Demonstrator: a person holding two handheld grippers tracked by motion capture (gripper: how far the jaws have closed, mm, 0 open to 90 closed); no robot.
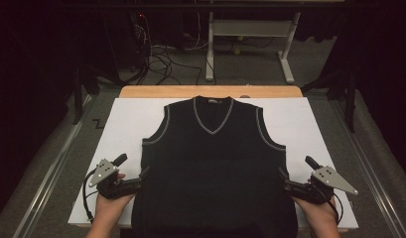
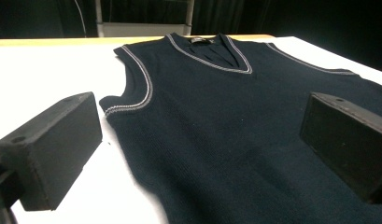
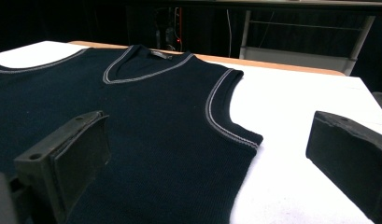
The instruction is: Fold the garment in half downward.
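The left gripper [image 1: 141, 177] sits at the vest's [image 1: 213, 168] left side edge, jaws spread wide. The vest lies flat, face up, on the white sheet [image 1: 309, 124]. The right gripper [image 1: 285, 179] sits at the vest's right side edge, jaws also wide apart.

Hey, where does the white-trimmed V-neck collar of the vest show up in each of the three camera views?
High view: V-neck collar upper centre, at the table's far end.
Left gripper view: V-neck collar top, right of centre.
Right gripper view: V-neck collar upper left.
Shared landmark: the wooden table edge just beyond it.
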